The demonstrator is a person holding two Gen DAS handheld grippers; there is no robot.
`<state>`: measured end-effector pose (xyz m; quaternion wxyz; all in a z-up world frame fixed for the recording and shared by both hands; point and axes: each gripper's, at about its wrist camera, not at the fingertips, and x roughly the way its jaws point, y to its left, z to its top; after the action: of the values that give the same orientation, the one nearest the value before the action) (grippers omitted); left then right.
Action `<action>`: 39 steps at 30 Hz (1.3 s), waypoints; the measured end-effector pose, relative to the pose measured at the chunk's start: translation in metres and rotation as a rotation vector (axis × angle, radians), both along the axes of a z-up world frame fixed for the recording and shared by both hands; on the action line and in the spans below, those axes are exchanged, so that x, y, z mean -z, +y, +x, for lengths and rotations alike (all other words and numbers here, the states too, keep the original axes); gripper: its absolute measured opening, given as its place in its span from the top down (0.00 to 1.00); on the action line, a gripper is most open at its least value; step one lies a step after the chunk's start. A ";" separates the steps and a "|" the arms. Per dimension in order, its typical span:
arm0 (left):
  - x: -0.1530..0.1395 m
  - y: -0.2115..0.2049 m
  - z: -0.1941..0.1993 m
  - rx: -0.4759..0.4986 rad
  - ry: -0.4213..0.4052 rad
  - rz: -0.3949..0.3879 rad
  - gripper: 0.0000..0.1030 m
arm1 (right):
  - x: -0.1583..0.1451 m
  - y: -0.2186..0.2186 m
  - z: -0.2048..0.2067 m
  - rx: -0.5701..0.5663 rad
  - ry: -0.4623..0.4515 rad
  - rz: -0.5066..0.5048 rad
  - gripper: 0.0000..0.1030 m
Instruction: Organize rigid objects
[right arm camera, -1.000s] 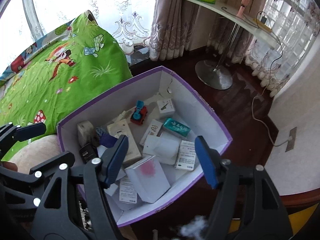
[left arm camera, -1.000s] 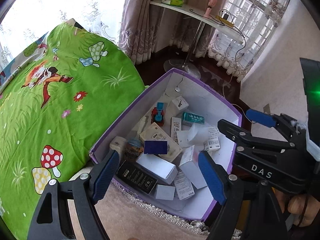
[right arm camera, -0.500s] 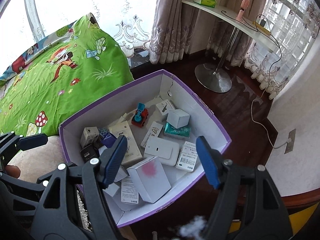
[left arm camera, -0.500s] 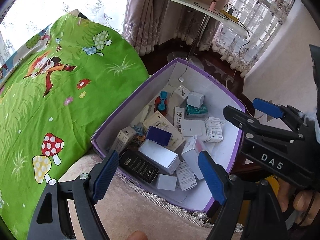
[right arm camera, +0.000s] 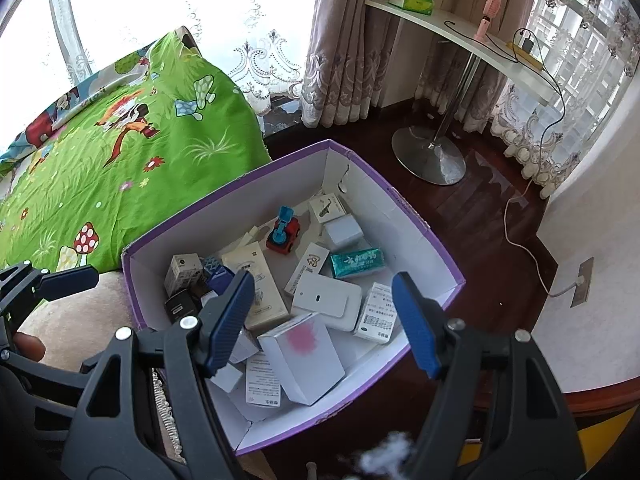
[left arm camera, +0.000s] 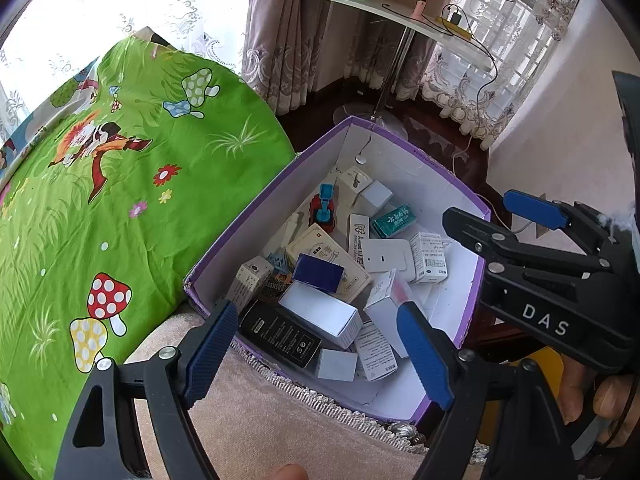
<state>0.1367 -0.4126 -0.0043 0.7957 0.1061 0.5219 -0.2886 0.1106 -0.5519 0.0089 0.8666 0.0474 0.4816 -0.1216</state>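
right gripper [left arm camera: 532,216] marked "DAS", purple box [left arm camera: 468,192]

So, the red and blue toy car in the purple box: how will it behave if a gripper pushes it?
The toy car appears to have wheels, so it may roll. It looks like hard plastic, probably stiff and light. Its raised blue part might catch on neighbouring cartons.

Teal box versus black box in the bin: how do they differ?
The teal box is small, lying near the bin's far side beside the toy truck. The black box is longer, lying against the near wall, partly under a white box. Both are loose; neither gripper holds anything.
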 end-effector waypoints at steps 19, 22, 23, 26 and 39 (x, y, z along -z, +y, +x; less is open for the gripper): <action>0.001 0.003 0.003 -0.016 0.009 -0.002 0.19 | 0.000 -0.001 0.000 0.002 0.001 0.002 0.28; 0.002 0.006 0.005 -0.036 0.014 -0.005 0.19 | 0.000 -0.001 -0.001 0.005 0.002 0.004 0.28; 0.002 0.006 0.006 -0.038 0.017 -0.007 0.19 | 0.000 -0.001 -0.002 0.006 0.004 0.006 0.28; 0.003 0.006 0.006 -0.039 0.021 -0.008 0.19 | 0.000 -0.001 -0.002 0.011 0.008 0.007 0.28; 0.004 0.005 0.005 -0.032 0.027 -0.012 0.19 | 0.002 -0.002 -0.005 0.023 0.007 0.011 0.28</action>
<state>0.1419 -0.4081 -0.0079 0.7937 0.0892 0.5325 -0.2802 0.1053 -0.5535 0.0072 0.8632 0.0573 0.4848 -0.1290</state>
